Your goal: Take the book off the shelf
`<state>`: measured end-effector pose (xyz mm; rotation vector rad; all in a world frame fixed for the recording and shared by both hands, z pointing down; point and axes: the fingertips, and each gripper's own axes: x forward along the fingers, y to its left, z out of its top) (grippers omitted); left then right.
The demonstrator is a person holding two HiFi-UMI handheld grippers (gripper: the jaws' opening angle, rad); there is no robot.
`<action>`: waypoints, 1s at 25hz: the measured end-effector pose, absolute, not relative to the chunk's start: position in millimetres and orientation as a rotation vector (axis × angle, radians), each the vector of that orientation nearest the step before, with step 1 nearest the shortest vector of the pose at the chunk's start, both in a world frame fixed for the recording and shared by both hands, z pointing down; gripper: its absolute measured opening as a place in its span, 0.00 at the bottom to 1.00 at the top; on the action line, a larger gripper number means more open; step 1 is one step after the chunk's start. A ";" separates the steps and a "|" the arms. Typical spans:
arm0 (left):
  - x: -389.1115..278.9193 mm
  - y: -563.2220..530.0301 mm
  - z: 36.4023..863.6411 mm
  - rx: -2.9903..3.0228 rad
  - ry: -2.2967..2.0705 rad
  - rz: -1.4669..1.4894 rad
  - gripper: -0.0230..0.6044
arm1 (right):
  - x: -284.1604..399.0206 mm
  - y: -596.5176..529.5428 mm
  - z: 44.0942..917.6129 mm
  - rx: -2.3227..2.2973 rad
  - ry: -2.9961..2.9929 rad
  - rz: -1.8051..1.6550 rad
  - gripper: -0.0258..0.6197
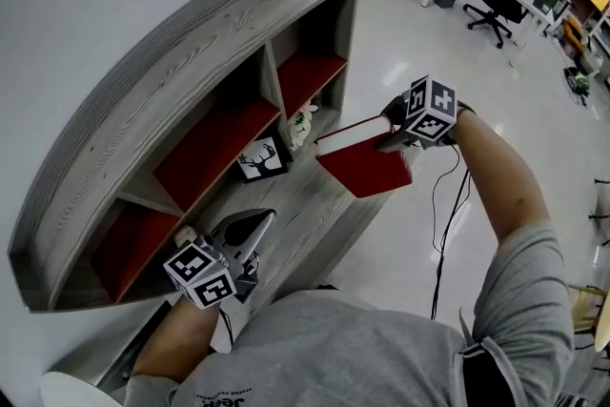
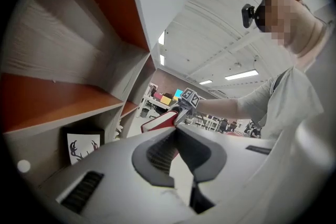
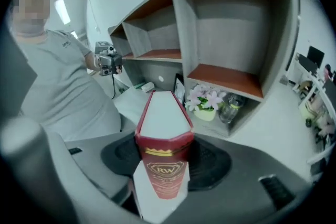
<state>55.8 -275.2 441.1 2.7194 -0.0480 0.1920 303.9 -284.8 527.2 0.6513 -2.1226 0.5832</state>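
A red book [image 1: 367, 165] with white page edges hangs in the air just off the front edge of the grey wooden shelf unit [image 1: 181, 43]. My right gripper [image 1: 396, 140] is shut on it at one end. In the right gripper view the book [image 3: 164, 134] stands between the jaws, its gold-printed spine toward the camera, with the shelf [image 3: 231, 29] beyond it. My left gripper [image 1: 246, 232] rests low over the shelf's bottom ledge, shut, with nothing in it. From the left gripper view the book [image 2: 160, 122] shows far off in the right gripper [image 2: 181, 110].
A framed deer picture [image 1: 261, 159] and a small flower pot [image 1: 303, 124] stand on the bottom ledge; a glass jar [image 3: 231, 107] sits beside the flowers [image 3: 205, 101]. Upper compartments have red backs. Office desks and a chair [image 1: 496, 10] stand across the glossy floor.
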 end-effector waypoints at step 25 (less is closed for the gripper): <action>183.1 -322.1 572.9 2.597 0.023 0.330 0.08 | 455.5 -302.6 682.4 1.449 -2.393 1.637 0.44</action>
